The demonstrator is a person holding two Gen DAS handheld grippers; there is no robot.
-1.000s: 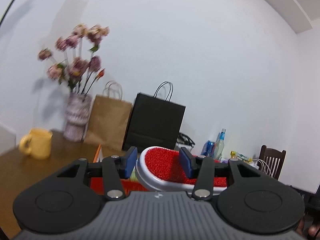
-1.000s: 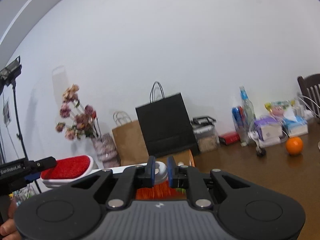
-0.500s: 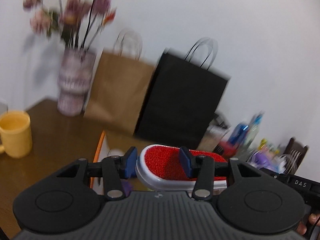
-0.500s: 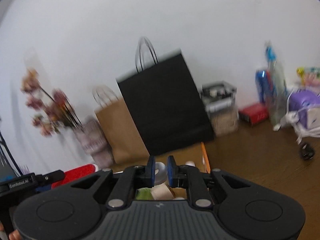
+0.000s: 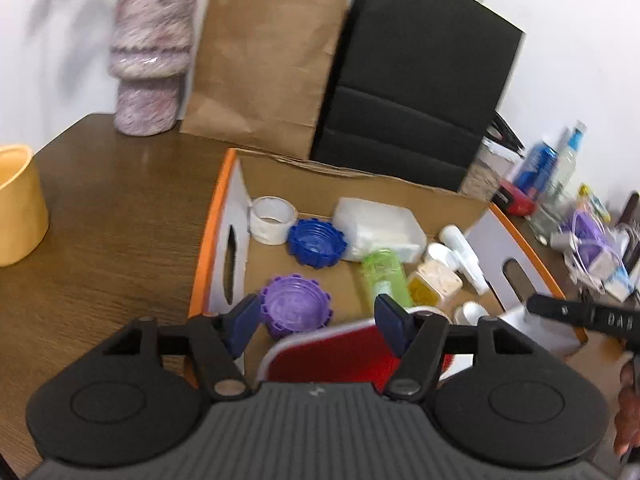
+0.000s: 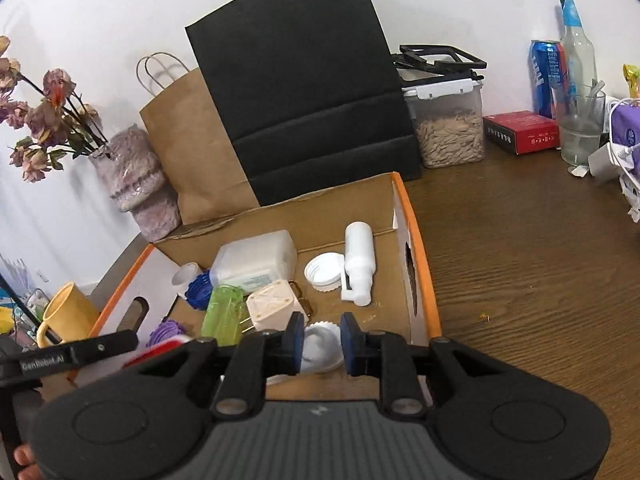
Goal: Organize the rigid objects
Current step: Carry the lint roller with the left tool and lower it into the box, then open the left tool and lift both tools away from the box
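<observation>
Both views are now being tipped down from the wall onto the wooden table [image 6: 520, 260] and into the orange-rimmed cardboard box [image 5: 216, 216], which half a second ago was barely being seen. The box is being hemmed at its far wall by the black bag [image 6: 304, 92], while bare table is being left open on its right. The red brush [image 5: 336, 354] is being carried low over the box's near end; the left gripper [image 5: 318, 320] is being held wider than before, its left finger clear of the brush, so a release is probably being made. The right gripper [image 6: 322, 340] is being held slightly parted around a white ridged piece [image 6: 320, 350]; whether that is being gripped cannot be told. Little room is being left beside the purple cap [image 5: 294, 306].
</observation>
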